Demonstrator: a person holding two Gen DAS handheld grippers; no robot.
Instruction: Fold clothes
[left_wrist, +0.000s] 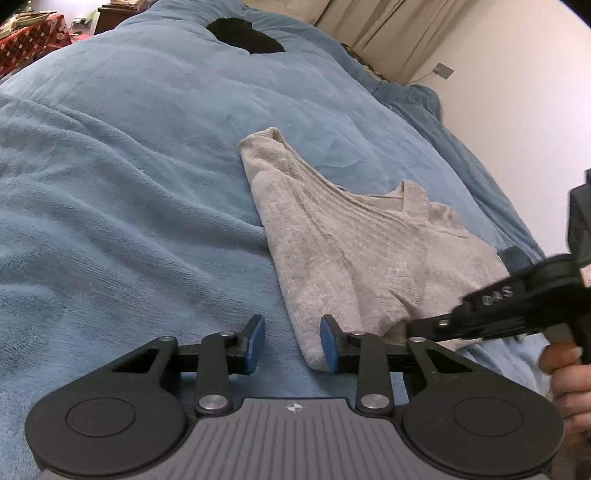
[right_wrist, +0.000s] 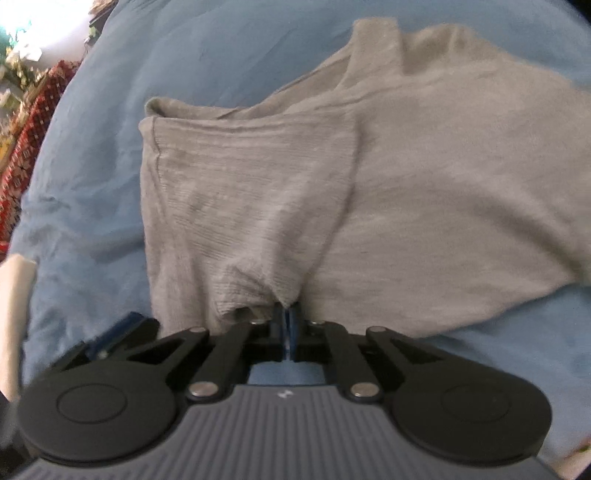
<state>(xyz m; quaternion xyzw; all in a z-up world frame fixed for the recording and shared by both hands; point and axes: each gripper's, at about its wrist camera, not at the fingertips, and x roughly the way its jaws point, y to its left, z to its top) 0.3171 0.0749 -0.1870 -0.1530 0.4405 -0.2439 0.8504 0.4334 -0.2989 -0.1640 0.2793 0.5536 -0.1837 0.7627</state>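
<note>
A grey knit sweater (left_wrist: 332, 240) lies partly folded on the blue blanket, one flap turned over its body (right_wrist: 240, 192). My left gripper (left_wrist: 291, 343) is low over the blanket at the sweater's near corner. Its blue pads stand apart, the cloth's edge just inside the right pad and bare blanket between them. My right gripper (right_wrist: 288, 325) is shut, with its pads pinching the hem of the folded flap. In the left wrist view it reaches in from the right with its tips (left_wrist: 410, 330) on the cloth. One of the left gripper's fingers (right_wrist: 118, 330) shows blurred at lower left.
The blue blanket (left_wrist: 129, 184) covers a wide bed. A black item (left_wrist: 243, 35) lies at its far end. Curtains (left_wrist: 388, 33) and a pale wall are on the right, a red patterned cloth (right_wrist: 26, 155) on the left. A hand (left_wrist: 565, 373) holds the right gripper.
</note>
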